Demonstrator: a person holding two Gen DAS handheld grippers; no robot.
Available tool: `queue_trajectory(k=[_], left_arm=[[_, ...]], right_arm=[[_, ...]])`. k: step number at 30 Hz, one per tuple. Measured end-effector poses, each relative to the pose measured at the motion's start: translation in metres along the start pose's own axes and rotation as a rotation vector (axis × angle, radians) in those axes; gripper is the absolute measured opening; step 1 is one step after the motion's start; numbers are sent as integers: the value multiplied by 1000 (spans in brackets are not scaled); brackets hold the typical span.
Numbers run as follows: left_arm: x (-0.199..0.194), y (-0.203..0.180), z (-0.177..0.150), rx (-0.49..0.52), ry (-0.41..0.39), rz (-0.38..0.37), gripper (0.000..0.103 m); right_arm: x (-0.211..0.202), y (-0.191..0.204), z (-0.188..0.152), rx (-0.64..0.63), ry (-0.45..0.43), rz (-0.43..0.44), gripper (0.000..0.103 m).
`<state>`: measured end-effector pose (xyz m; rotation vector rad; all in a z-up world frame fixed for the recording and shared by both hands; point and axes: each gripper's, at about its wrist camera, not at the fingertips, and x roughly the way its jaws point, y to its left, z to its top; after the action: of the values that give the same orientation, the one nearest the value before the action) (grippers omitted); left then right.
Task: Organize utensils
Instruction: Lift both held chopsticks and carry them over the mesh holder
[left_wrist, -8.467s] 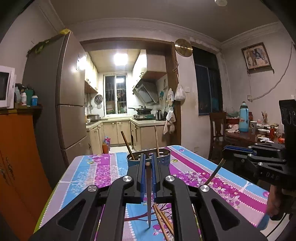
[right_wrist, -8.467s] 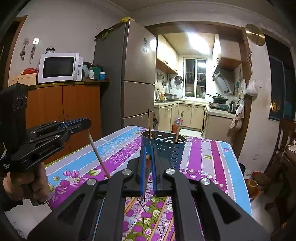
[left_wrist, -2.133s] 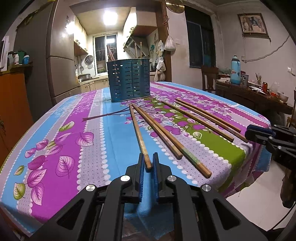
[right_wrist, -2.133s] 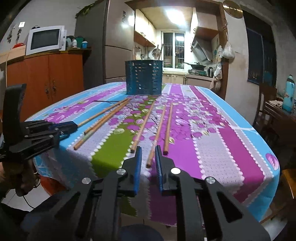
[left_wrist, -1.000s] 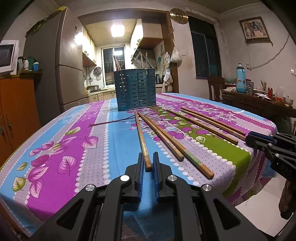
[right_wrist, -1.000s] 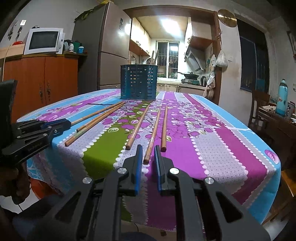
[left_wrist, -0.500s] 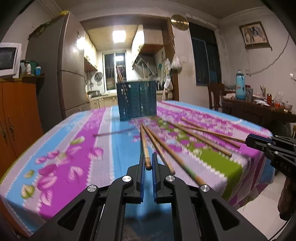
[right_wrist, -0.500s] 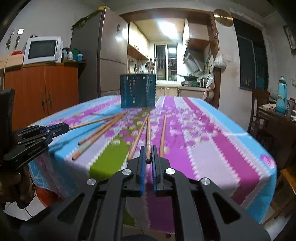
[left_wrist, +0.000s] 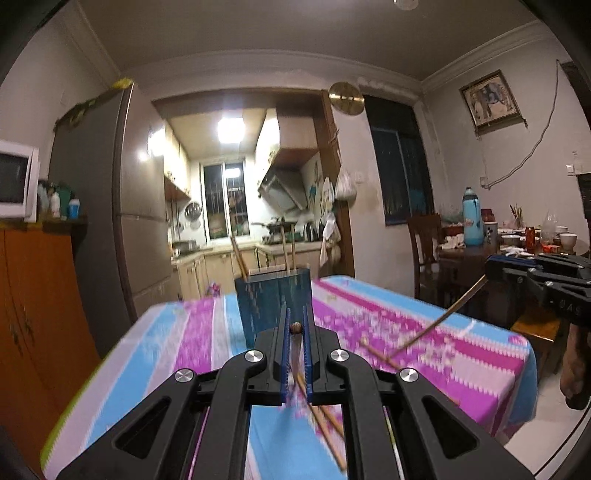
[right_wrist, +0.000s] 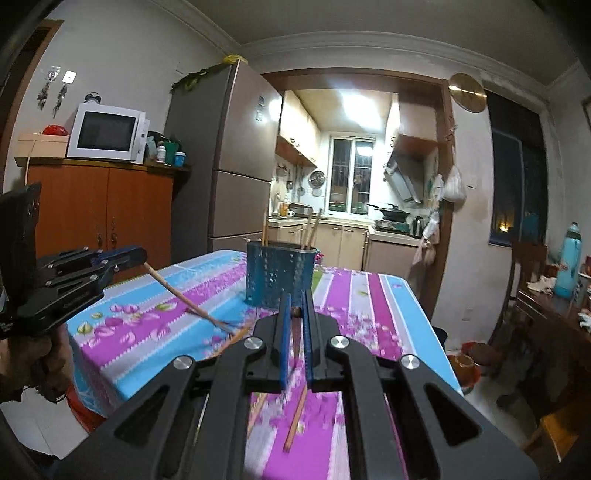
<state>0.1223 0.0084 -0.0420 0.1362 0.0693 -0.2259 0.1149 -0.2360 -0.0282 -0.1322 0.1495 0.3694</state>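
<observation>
A blue perforated utensil holder (left_wrist: 272, 302) (right_wrist: 279, 275) stands on the far part of the flowered tablecloth (left_wrist: 424, 332) (right_wrist: 373, 295), with a few chopsticks upright in it. My left gripper (left_wrist: 295, 326) is shut on one wooden chopstick (left_wrist: 295, 349), whose butt shows between the pads while its tip hangs down. My right gripper (right_wrist: 295, 312) is shut on another chopstick (right_wrist: 296, 343) the same way. Each view shows the other gripper at its edge, with its chopstick (left_wrist: 436, 325) (right_wrist: 184, 297) slanting down to the cloth. More chopsticks (left_wrist: 325, 424) (right_wrist: 295, 421) lie on the table below.
A fridge (right_wrist: 236, 166) and an orange cabinet (right_wrist: 99, 218) with a microwave (right_wrist: 107, 133) stand to the left. On the right are a chair (left_wrist: 424, 251) and a cluttered side table (left_wrist: 517, 243) with a blue bottle (left_wrist: 472, 218). A kitchen lies beyond the doorway.
Both grippers have closed on a chopstick each and risen well above the table; the gripped ends came up while the tips hang down. Several chopsticks stay on the cloth.
</observation>
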Motion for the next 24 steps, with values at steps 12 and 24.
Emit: queue_trajectory(k=[12, 24], left_arm=[[61, 16, 61, -18, 58, -39, 8], [86, 31, 79, -39, 90, -48, 8]], right_arm=[[62, -25, 58, 22, 106, 78, 5], [90, -31, 79, 41, 175, 116, 5]])
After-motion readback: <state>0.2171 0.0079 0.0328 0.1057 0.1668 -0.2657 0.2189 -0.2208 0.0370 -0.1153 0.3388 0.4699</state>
